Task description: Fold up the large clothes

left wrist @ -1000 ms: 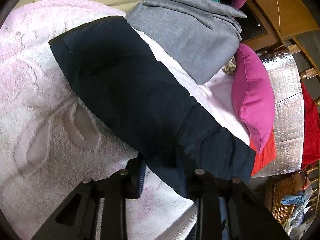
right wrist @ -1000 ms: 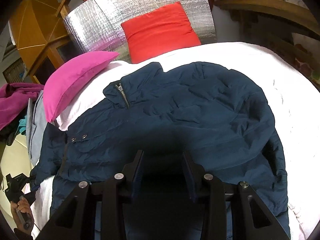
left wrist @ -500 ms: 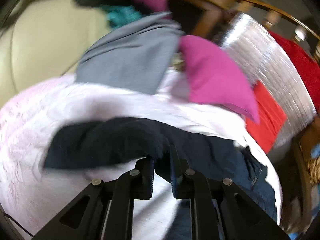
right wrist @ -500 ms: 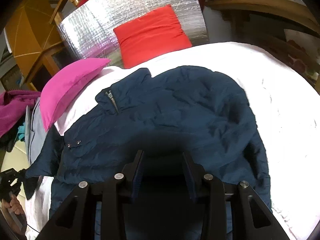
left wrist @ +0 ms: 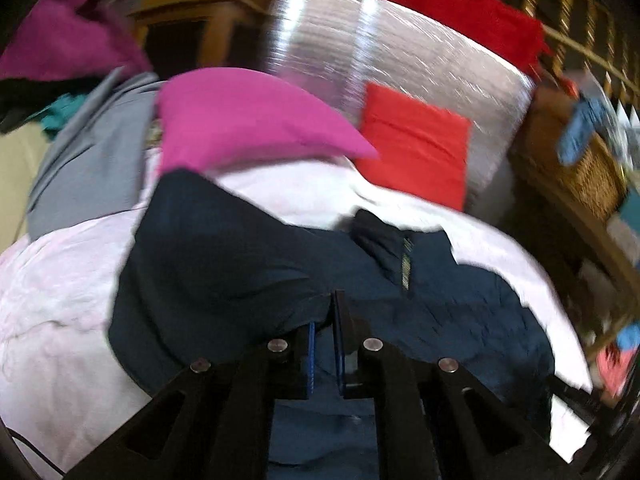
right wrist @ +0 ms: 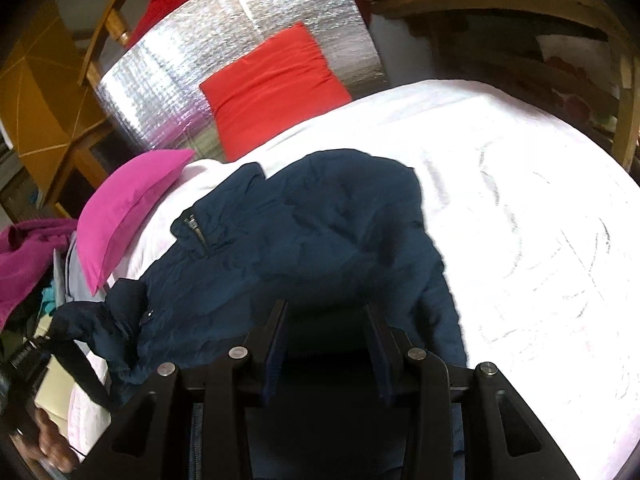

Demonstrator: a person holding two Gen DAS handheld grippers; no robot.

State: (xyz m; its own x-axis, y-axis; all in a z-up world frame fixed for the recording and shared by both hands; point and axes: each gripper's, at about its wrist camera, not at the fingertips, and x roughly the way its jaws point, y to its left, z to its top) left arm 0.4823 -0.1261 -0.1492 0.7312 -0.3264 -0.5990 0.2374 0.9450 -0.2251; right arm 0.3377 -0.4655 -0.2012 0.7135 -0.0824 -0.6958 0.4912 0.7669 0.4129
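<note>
A navy padded jacket (right wrist: 320, 232) lies zip-up on the white-pink bed cover (right wrist: 520, 220). My left gripper (left wrist: 324, 320) has its jaws closing to a tight pinch on the end of the jacket's sleeve (left wrist: 208, 264). The sleeve is lifted off the cover and drapes over the left finger. In the right wrist view that raised sleeve (right wrist: 108, 320) hangs at the left edge, above a person's hand (right wrist: 52, 448). My right gripper (right wrist: 326, 316) is at the jacket's near edge. Thick dark fabric fills the gap between its fingers.
A pink pillow (left wrist: 248, 120), a red cushion (left wrist: 416, 144) and a silver foil board (left wrist: 400, 48) stand at the head of the bed. Grey clothing (left wrist: 92, 152) and a magenta pile (right wrist: 24, 256) lie left. A wicker basket (left wrist: 592, 176) sits on wooden furniture at the right.
My left gripper closed on the sleeve, lifted it and swung it right toward the jacket's body while rolling. The right gripper shifted with the jacket's edge, and the jacket's right side drew inward.
</note>
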